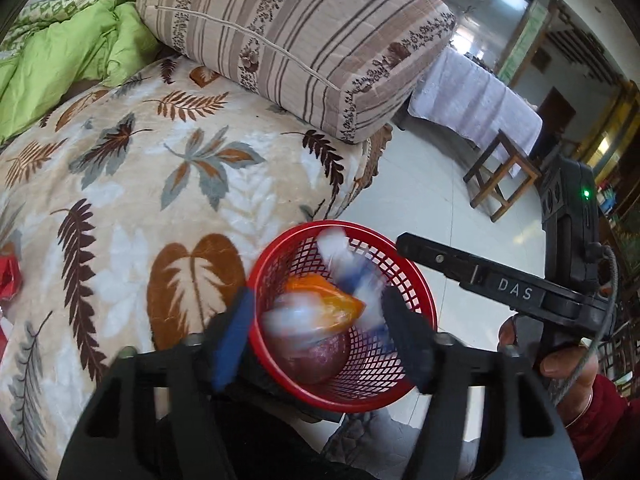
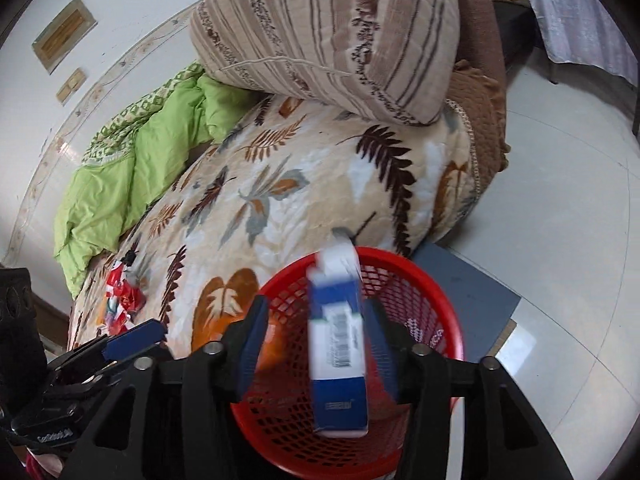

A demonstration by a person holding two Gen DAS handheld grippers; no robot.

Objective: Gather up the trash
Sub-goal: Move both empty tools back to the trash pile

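Blue-white carton (image 2: 338, 344) between right gripper's (image 2: 316, 348) parted fingers.

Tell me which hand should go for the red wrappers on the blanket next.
Left. The red wrappers lie on the leaf-print blanket on the left gripper's side of the red basket. The right gripper would have to cross past it.

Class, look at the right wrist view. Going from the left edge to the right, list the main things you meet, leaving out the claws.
Green quilt → red wrappers on the bed → blue and white box over the red basket → grey board on the floor.
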